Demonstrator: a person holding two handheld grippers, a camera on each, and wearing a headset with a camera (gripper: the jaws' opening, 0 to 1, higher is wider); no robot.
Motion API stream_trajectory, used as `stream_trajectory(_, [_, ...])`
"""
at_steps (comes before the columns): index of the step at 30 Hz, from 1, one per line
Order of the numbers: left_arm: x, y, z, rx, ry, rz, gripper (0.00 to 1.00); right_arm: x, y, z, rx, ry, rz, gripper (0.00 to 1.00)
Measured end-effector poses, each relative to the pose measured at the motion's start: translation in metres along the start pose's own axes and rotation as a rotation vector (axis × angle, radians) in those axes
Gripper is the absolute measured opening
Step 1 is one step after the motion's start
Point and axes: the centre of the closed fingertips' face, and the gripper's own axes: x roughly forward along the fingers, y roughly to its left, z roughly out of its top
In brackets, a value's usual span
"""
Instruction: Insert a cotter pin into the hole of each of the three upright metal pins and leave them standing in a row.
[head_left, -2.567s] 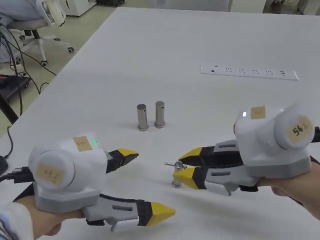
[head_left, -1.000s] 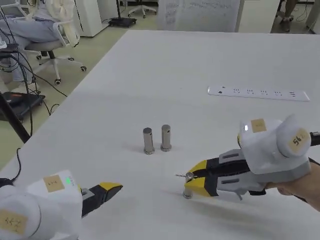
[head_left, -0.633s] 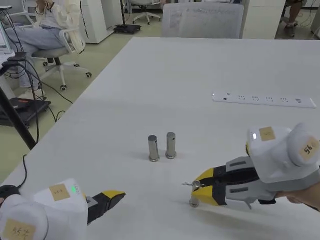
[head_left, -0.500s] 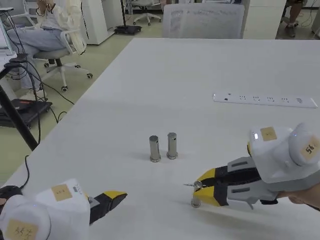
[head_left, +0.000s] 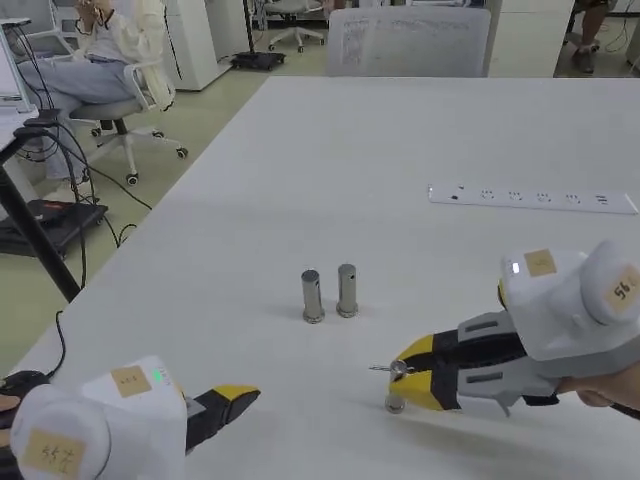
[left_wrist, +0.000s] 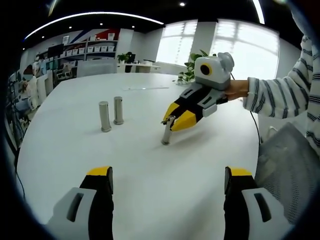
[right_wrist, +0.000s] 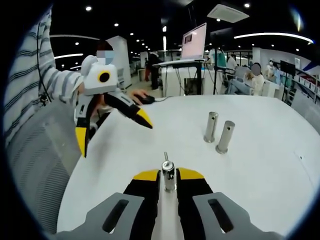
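On the white desk (head_left: 400, 150), the right tongs (head_left: 405, 378) pinch an upright pin (head_left: 395, 400) with a cotter pin (head_left: 380, 369) through its top, near two other pins (head_left: 313, 296) standing side by side, while the left tongs (left_wrist: 168, 172) hover spread, well apart.

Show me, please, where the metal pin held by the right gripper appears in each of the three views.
Head view: held pin is lower right of centre, between yellow jaws.
Left gripper view: held pin is near the middle, at yellow jaw tips reaching in from the right.
Right gripper view: held pin is at bottom centre, upright between that view's own jaws.
Shared landmark: the two free pins, standing side by side apart from it.
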Motion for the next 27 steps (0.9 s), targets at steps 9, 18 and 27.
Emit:
stream_trajectory(9, [0.000,0.004,0.002,-0.002,0.000,0.000,0.92,-0.006,0.002,0.001,0.005,0.000,-0.020,0.31])
stream_trajectory(18, [0.003,0.008,0.005,-0.024,0.003,-0.011,0.91,-0.023,0.007,0.009,0.029,-0.038,-0.068,0.40])
stream_trajectory(27, [0.008,0.016,0.010,-0.025,0.008,-0.024,0.90,-0.038,0.017,0.012,0.064,-0.071,-0.117,0.47])
